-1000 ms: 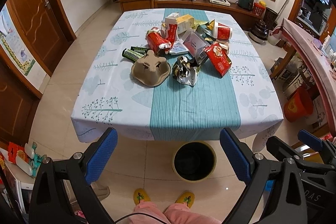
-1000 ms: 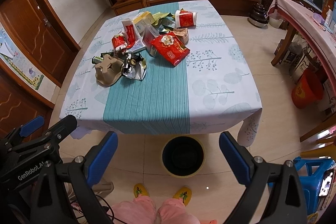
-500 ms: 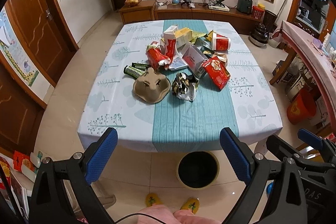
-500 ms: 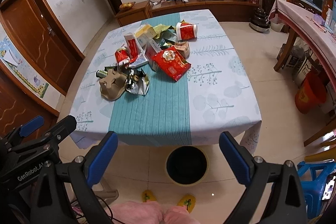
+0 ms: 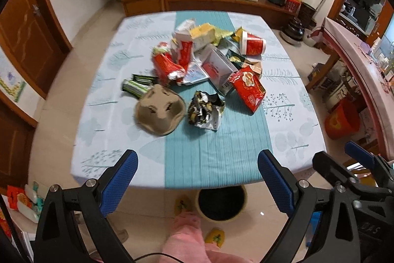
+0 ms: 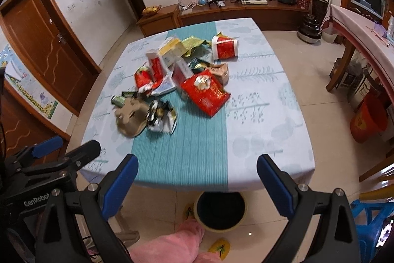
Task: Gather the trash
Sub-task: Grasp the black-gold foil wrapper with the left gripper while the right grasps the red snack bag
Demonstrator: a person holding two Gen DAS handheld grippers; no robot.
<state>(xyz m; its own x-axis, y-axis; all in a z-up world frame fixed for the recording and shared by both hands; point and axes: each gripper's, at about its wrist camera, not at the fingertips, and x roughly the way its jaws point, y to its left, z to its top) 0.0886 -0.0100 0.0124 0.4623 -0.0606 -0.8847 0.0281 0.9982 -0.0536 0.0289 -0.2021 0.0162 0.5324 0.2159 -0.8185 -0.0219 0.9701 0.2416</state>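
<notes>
Both grippers are held above the floor at the near edge of the table (image 5: 110,130), clear of all litter. The left gripper (image 5: 197,176) has its blue-padded fingers (image 5: 119,183) spread wide with nothing between them; the right gripper (image 6: 197,176) is likewise spread and empty. The trash sits in a loose heap around the middle of the table, mostly on the teal centre stripe. Nearest the table's front edge are a brown pulp cup carrier (image 5: 160,111), lying dome-up, and just to its right a crumpled foil wrapper (image 5: 205,112), the two almost touching. Behind the carrier lie dark green wrappers (image 5: 136,85). A red snack bag (image 5: 248,89) lies flat right of the foil wrapper. Farther back are a crushed red packet (image 5: 167,65), a white box (image 5: 218,67), a yellow carton (image 5: 203,35) and a red paper cup (image 5: 252,43) on its side. A round bin (image 5: 221,202) stands on the floor under the table's front edge, open and dark inside, beside a pink-clad leg (image 5: 187,238).
</notes>
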